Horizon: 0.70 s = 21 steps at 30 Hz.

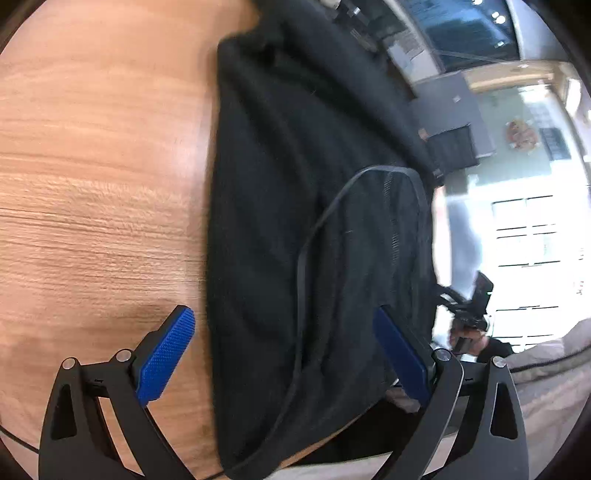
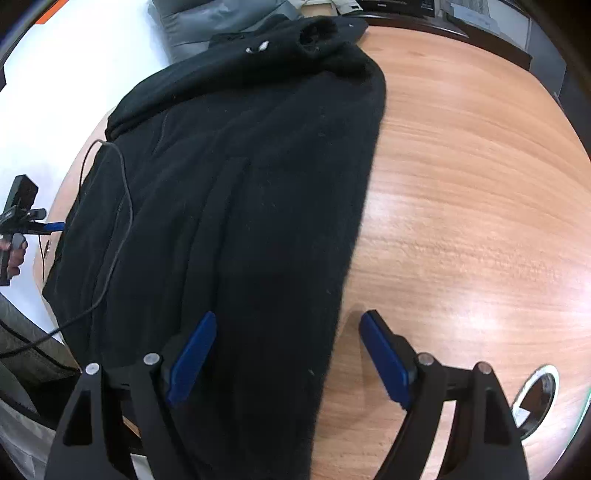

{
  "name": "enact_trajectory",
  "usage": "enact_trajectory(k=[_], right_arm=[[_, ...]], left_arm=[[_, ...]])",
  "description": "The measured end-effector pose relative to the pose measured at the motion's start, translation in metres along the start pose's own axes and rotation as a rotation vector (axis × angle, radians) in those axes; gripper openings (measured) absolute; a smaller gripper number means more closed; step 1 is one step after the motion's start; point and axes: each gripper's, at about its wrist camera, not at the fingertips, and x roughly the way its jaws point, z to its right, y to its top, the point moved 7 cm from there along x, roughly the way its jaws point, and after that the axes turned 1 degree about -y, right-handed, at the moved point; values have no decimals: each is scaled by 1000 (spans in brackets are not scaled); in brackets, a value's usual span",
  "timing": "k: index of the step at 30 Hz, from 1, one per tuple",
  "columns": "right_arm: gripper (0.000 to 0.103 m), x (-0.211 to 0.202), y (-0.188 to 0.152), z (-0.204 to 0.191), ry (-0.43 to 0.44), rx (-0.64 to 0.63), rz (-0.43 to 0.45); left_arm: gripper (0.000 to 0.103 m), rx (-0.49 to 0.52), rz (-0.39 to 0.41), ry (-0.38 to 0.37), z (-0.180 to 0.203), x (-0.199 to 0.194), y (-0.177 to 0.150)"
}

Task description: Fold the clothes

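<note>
A black fleece garment (image 1: pixel 295 229) lies lengthwise on a round wooden table (image 1: pixel 92 184). It also fills the right wrist view (image 2: pixel 240 192), its bunched end at the far side. My left gripper (image 1: pixel 284 354) is open above one end of the garment, empty. My right gripper (image 2: pixel 288 354) is open above the other end, straddling the garment's edge, empty. The left gripper also shows small at the left of the right wrist view (image 2: pixel 51 226). The right gripper shows at the right of the left wrist view (image 1: pixel 469 314).
A thin black cable (image 2: pixel 122 206) lies across the garment; it also shows in the left wrist view (image 1: pixel 306 254). A metal-rimmed cable hole (image 2: pixel 535 395) sits in the table near my right gripper. The table edge (image 2: pixel 48 221) runs close along the garment. A grey cushion (image 2: pixel 207 22) lies beyond.
</note>
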Motion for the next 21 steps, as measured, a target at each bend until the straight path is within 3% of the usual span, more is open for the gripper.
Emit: enact_trajectory(k=[4,7,9,11,14,16,21], right_arm=[[85,3,-8,0,-13,-22,2],[79,1,-5,-1,-50,-43,19],[69,-2,-4,-1,-30,-31,2],[66,-20,2,-3,-9,-32,3],[68,-72,7,-2,-3,-68,41],[76,-112,2,4,-26,-103,34],[79,-177,-52,59,-211,-47,-99]], left_arm=[[101,31,1,19,2,9,-1],[100,41,-7,27,6,13,-4],[89,5,-28,17,6,15,-6],[85,-17,-32,23,7,4,-15],[85,-8,-23,64,14,-29,-43],[86,-41,-32,113,6,-61,-74],[86,-181,-141,305,-31,-143,-168]])
